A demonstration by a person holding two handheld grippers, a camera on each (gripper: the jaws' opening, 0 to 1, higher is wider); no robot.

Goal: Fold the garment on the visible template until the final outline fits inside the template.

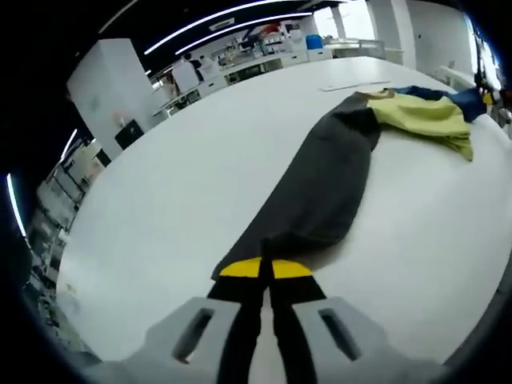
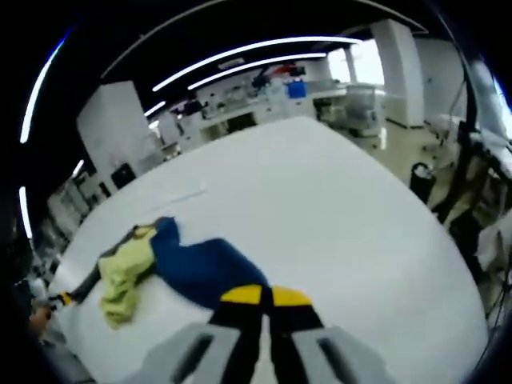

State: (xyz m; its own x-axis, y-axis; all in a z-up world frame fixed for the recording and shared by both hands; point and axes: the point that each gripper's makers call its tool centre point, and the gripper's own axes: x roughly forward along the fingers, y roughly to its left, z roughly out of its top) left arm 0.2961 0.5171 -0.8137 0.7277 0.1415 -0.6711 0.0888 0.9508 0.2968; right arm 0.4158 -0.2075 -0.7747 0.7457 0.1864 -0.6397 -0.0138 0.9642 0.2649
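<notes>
White table [image 1: 184,184], garment [image 1: 320,184] mid-surface

The garment [image 1: 320,184] is dark grey, yellow-green and blue, stretched long and narrow across the white worktop [image 1: 184,184], its grey end nearest.

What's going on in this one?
A person is working a garment on a white table with two hand-held claws. The left claw is shut on the dark end; the right claw is shut on the blue end. The garment lies stretched out long between them, its yellow-green part bunched near the blue. No fold is made yet, and I can't make out a template.
</notes>
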